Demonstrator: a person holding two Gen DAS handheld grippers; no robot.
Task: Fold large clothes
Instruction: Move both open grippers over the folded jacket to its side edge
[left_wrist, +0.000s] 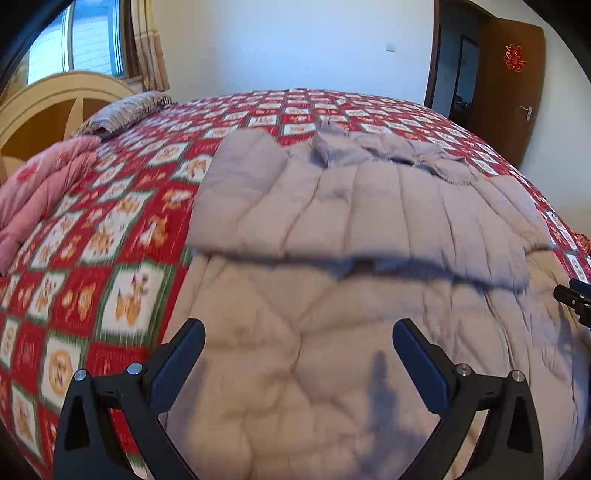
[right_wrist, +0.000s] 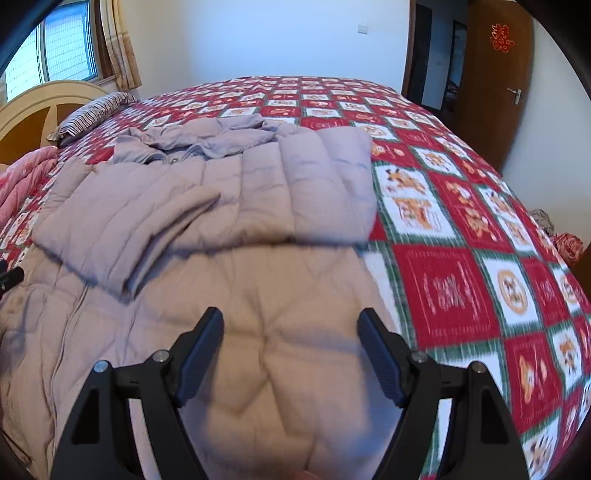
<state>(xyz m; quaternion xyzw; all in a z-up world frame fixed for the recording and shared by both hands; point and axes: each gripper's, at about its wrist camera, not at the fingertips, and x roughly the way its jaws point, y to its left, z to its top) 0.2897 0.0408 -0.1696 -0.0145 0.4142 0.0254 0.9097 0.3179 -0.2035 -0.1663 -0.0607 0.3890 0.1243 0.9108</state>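
Quilted coat (left_wrist: 351, 206) on bed (left_wrist: 122, 206) (sleeves folded over front). Left gripper (left_wrist: 299, 343) released, right gripper (right_wrist: 291, 332) released, both empty above coat.

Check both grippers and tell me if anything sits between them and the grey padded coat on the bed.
Nothing visible does. The left gripper and right gripper both hang open directly over the grey padded coat, its sleeves already folded across, with only bare quilted fabric beneath their fingers.
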